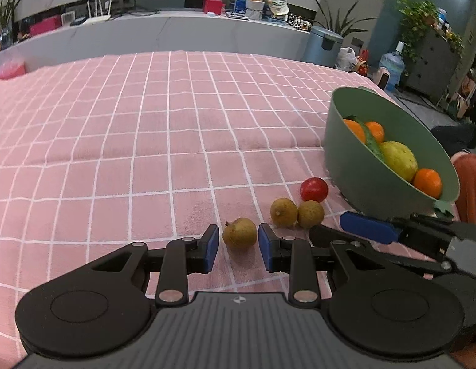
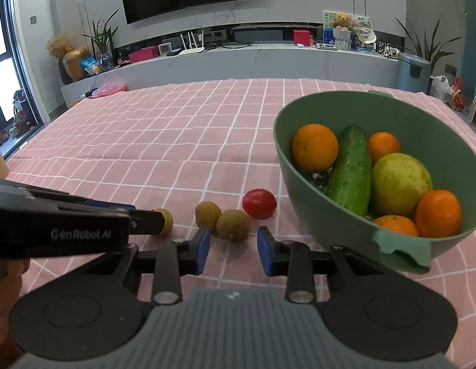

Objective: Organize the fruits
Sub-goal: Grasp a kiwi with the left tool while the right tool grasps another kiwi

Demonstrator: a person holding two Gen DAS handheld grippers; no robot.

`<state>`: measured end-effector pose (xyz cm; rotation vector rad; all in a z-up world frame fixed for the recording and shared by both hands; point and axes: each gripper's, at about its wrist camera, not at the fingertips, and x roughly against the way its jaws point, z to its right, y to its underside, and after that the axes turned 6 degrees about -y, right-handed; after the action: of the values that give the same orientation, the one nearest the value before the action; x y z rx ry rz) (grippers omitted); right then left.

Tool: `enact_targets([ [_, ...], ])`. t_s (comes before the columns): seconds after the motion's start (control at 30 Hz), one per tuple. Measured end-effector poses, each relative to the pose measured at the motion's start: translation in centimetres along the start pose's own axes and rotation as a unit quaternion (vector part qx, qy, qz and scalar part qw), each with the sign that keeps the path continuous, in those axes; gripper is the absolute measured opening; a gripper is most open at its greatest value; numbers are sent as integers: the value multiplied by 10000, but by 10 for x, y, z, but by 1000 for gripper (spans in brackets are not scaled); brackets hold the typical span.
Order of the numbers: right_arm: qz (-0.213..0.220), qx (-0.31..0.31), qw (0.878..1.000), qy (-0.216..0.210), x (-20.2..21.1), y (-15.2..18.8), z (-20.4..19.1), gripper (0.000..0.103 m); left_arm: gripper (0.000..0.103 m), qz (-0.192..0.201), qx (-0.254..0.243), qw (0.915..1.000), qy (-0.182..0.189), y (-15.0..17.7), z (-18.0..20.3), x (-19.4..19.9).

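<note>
On the pink checked cloth lie three brown round fruits and a red tomato (image 1: 314, 189) (image 2: 259, 207), beside a green bowl (image 1: 354, 166) (image 2: 336, 236). My left gripper (image 1: 238, 230) has its blue pads close against both sides of the leftmost brown fruit (image 1: 239, 233), which rests on the cloth. In the right wrist view the left gripper (image 2: 145, 215) half hides this fruit (image 2: 167, 221). My right gripper (image 2: 232, 232) stands low with its tips flanking another brown fruit (image 2: 233, 224) (image 1: 310, 214), a gap showing on the right side. The third fruit (image 2: 208, 214) (image 1: 284, 212) touches that one.
The bowl holds several oranges (image 2: 314, 147), a cucumber (image 2: 351, 169) and a yellow-green fruit (image 2: 399, 183). The cloth (image 1: 145, 123) stretches far to the left and back. A person's hand (image 2: 7, 279) shows at the lower left; an orange sleeve (image 1: 468, 184) sits behind the bowl.
</note>
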<state>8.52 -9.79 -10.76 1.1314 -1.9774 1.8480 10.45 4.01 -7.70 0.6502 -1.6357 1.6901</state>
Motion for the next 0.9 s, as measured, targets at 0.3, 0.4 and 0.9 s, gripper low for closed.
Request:
enact_targets([
  [0.3, 56, -16, 10000, 3, -8, 2, 3, 30, 35, -57, 171, 9997, 175, 0, -7, -6],
  [0.4, 63, -49, 10000, -14, -11, 2, 4, 30, 30, -37, 238, 9994, 243, 0, -10, -6],
  [0.9, 45, -21, 9999, -104, -21, 2, 4, 24, 30, -57, 240, 9993, 279, 3, -13, -2],
])
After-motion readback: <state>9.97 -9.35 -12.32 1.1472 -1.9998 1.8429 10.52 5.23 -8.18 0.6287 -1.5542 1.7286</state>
